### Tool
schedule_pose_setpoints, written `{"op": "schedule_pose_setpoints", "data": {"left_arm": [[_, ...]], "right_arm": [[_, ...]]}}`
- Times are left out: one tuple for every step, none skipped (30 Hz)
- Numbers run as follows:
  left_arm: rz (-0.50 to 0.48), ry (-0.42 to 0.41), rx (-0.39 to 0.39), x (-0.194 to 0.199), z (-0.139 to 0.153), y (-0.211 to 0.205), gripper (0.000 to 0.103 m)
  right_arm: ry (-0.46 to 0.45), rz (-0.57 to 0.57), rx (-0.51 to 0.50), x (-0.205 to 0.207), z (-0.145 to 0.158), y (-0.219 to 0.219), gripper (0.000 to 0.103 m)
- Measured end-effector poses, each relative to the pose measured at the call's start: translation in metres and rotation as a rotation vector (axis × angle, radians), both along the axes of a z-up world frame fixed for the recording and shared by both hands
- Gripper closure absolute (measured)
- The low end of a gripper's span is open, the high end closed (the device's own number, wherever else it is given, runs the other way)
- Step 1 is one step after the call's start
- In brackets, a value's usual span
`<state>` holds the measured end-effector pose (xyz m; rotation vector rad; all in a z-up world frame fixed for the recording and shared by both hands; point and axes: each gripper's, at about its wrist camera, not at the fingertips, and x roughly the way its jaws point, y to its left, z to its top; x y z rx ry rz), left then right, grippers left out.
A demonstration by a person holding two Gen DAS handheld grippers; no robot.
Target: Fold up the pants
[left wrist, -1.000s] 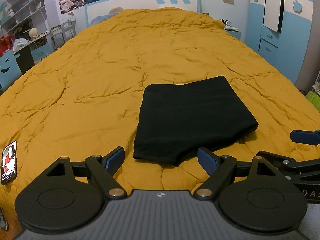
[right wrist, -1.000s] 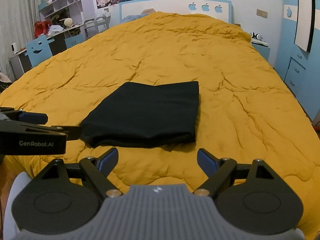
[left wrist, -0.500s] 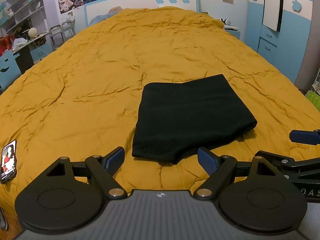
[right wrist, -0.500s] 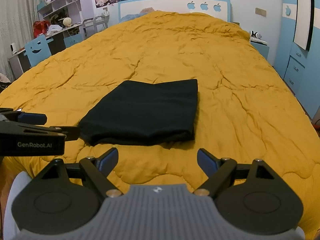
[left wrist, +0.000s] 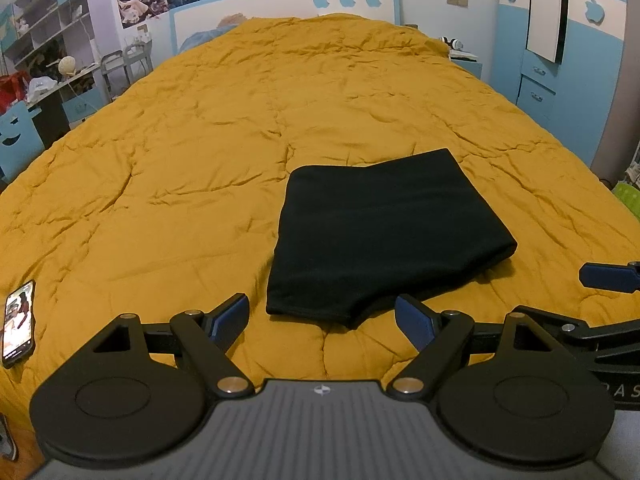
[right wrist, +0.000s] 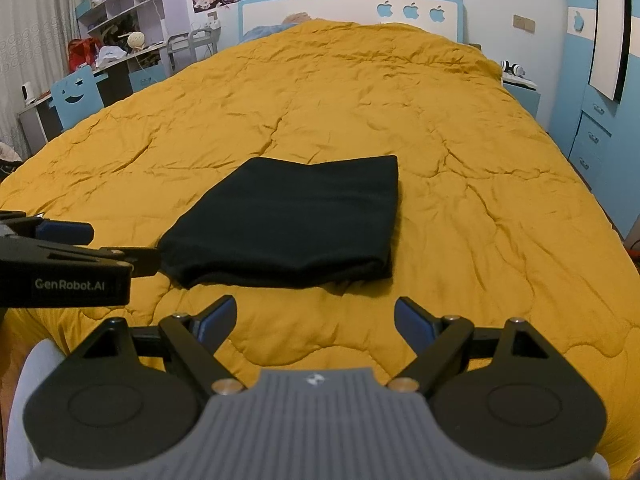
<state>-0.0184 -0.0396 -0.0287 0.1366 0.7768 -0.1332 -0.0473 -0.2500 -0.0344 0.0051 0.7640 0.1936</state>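
Both tongs spread, empty: left gripper (left wrist: 322, 318), right gripper (right wrist: 314, 316). Folded black pants (left wrist: 384, 236), long axis across bed, near foot edge of wrinkled yellow quilt (left wrist: 200, 140). Blue bedroom.

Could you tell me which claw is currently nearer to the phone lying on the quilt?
Left. The left claw hovers open just right of the phone; the right claw, also open, sits farther right, beyond the folded pants.

One folded pants (left wrist: 384, 236), one quilt (left wrist: 200, 168), one phone (left wrist: 18, 330), two grippers
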Motion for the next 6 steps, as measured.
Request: {"op": "schedule_pose_setpoints", "data": {"left_arm": [[0.000,0.001,-0.002,0.0001,0.0000,0.0002,0.006],[-0.001,0.001,-0.002,0.0001,0.0000,0.0001,0.006],[-0.003,0.001,-0.005,0.0001,-0.0001,0.0002,0.006],[-0.007,-0.001,-0.007,-0.0002,-0.0001,-0.0001,0.006],[-0.006,-0.003,-0.007,-0.0009,-0.0002,0.0005,0.007],[-0.005,-0.004,-0.005,-0.0009,-0.0003,0.0003,0.007]], "right_arm": [[0.001,-0.001,0.000,0.0001,-0.0005,0.0000,0.021],[0.002,-0.001,0.000,0.0002,-0.0010,0.0001,0.021],[0.003,-0.002,0.001,0.0002,-0.0012,-0.0001,0.021],[0.003,-0.002,0.002,0.0004,-0.0016,-0.0002,0.021],[0.003,-0.002,0.001,0.0004,-0.0016,-0.0003,0.021],[0.003,-0.001,0.001,0.0004,-0.0018,-0.0003,0.021]]}}
